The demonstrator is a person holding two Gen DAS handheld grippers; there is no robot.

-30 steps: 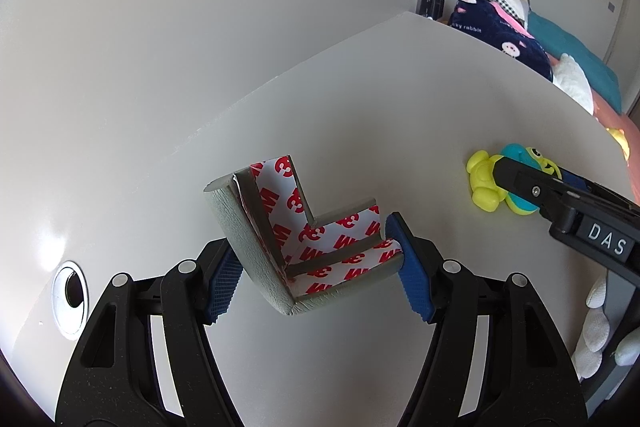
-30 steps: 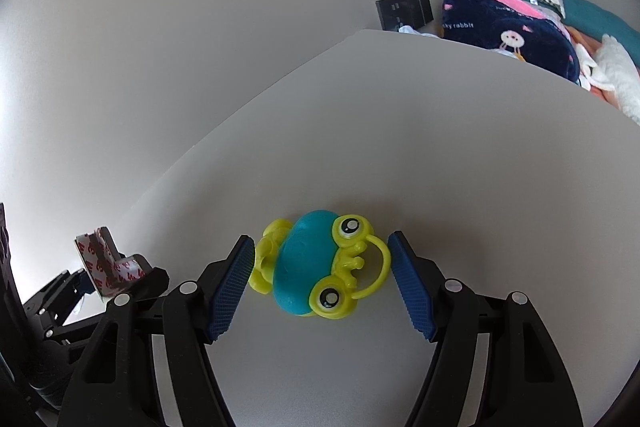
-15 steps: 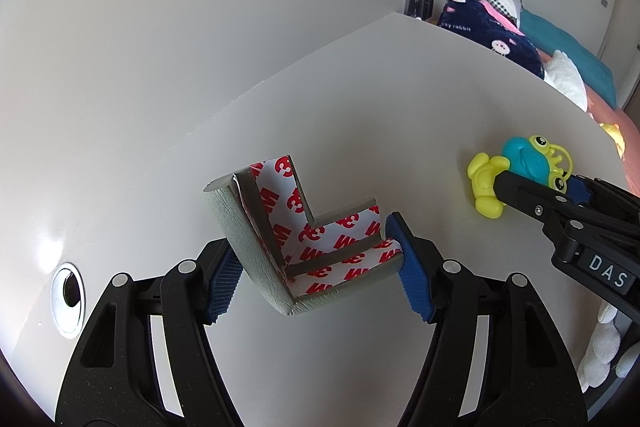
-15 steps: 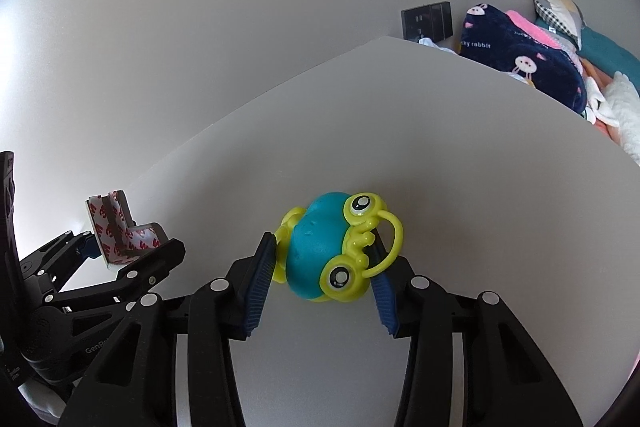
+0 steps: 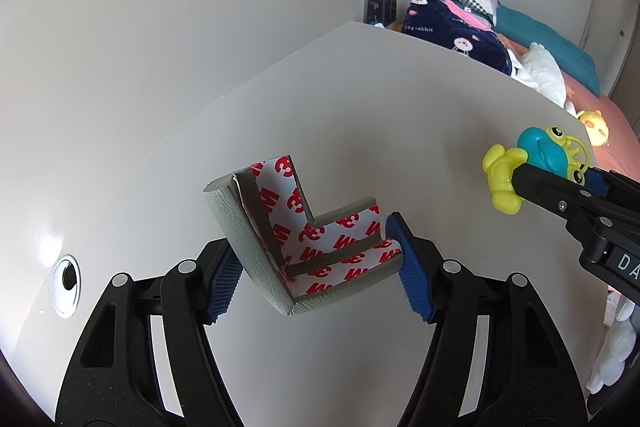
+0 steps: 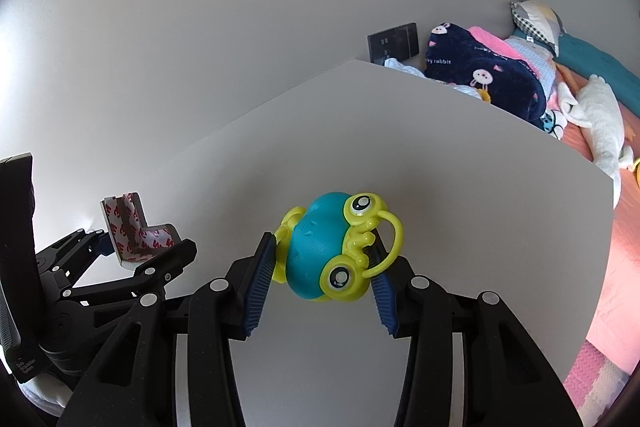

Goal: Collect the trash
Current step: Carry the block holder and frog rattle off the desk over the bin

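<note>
Both pieces were gripped and apparently clear of the white table (image 5: 400,99); the left gripper (image 5: 316,267) clamped the grey corner guard (image 5: 280,239), the right gripper (image 6: 320,279) the frog toy (image 6: 332,251), at three o'clock from the guard; next, seemingly, carrying both to a bin, none visible.

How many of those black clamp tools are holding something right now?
2. The left gripper is closed on a grey L-shaped corner guard above the white table; the right gripper squeezes a teal and yellow frog toy farther right.
</note>
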